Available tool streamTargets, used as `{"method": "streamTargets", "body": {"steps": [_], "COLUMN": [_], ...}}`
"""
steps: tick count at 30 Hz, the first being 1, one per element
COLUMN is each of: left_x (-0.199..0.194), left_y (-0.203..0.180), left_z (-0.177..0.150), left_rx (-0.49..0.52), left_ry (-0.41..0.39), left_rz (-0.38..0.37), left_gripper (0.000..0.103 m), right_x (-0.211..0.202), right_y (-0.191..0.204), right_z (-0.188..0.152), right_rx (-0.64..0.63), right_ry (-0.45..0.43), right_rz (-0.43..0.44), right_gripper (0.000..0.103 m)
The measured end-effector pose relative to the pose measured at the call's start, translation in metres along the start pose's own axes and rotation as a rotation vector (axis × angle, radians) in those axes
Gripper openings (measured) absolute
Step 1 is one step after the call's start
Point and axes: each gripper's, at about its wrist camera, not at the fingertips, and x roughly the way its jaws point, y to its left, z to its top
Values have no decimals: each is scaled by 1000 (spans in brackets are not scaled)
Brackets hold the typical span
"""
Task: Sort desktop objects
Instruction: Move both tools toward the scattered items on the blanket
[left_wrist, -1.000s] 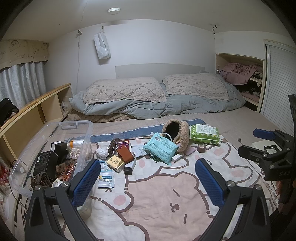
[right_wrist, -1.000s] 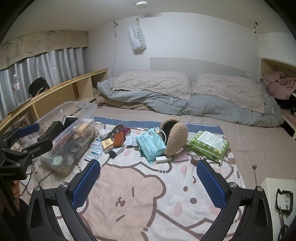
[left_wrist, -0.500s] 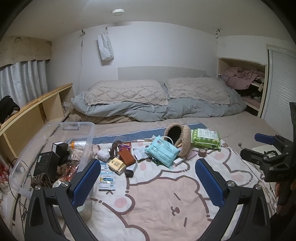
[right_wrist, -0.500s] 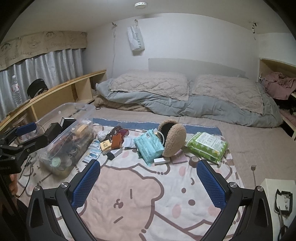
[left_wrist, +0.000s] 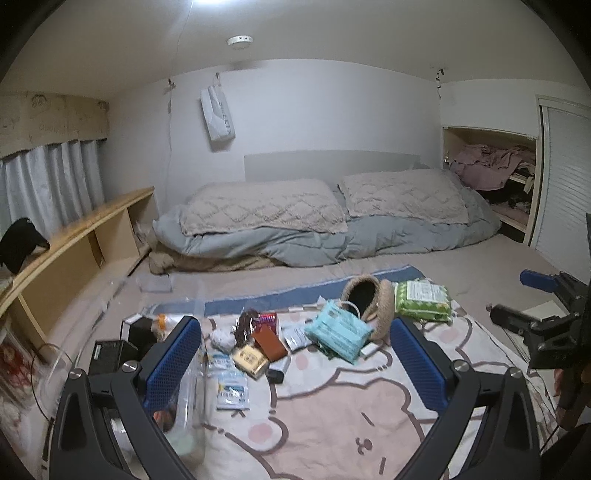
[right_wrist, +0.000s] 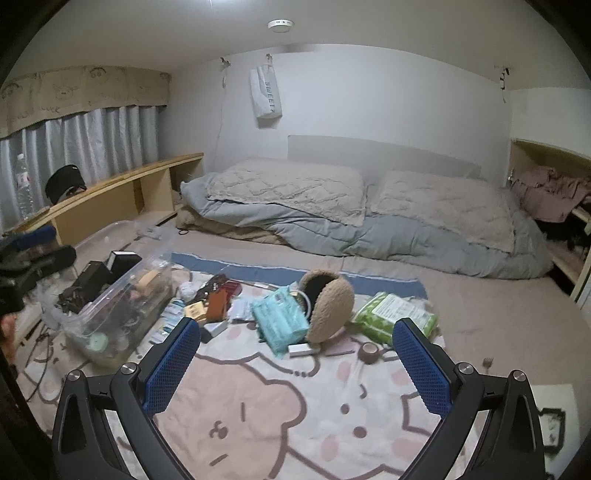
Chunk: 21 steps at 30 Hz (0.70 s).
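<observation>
Small objects lie scattered on a pink cartoon blanket (right_wrist: 280, 406) on a bed. Among them are a teal wipes pack (left_wrist: 338, 330) (right_wrist: 282, 319), a green wipes pack (left_wrist: 423, 301) (right_wrist: 395, 314), tan fuzzy earmuffs (left_wrist: 369, 299) (right_wrist: 327, 306), a brown wallet (left_wrist: 269, 341), a yellow packet (left_wrist: 249, 357) and a tape roll (right_wrist: 370, 352). A clear plastic bin (right_wrist: 114, 295) with several items stands at the left. My left gripper (left_wrist: 295, 358) and right gripper (right_wrist: 297, 365) are both open and empty, held above the near blanket, short of the objects.
Two pillows (right_wrist: 288, 192) and a grey duvet (right_wrist: 406, 240) lie at the back. A wooden shelf (right_wrist: 110, 192) runs along the left wall. A white box (right_wrist: 550, 424) sits at the right edge. The right gripper shows at the right of the left wrist view (left_wrist: 546, 317).
Both views have tilted upward and pulled back slightly, showing more ceiling. The objects have not moved. Both grippers stay open.
</observation>
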Motion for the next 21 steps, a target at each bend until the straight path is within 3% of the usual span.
{"method": "streamTargets", "body": {"steps": [10,16,21], "left_x": [42,94,134], "left_y": [-1,-3,8], "left_z": [10,-9,-25], "left_rx": [-9,-3,-55], "left_ry": [-60,-8,59], "left_rz": [-6,-6,-11], "left_gripper": [103,103,103], "right_x": [36,76,117], "right_y": [-3,-18,-32], "right_z": [17,1,-17], "right_rx": [14,70,119], "right_ry": [-33,-14,29], "right_rz": [-58,-44,-29], "right_gripper": [103,103,103]}}
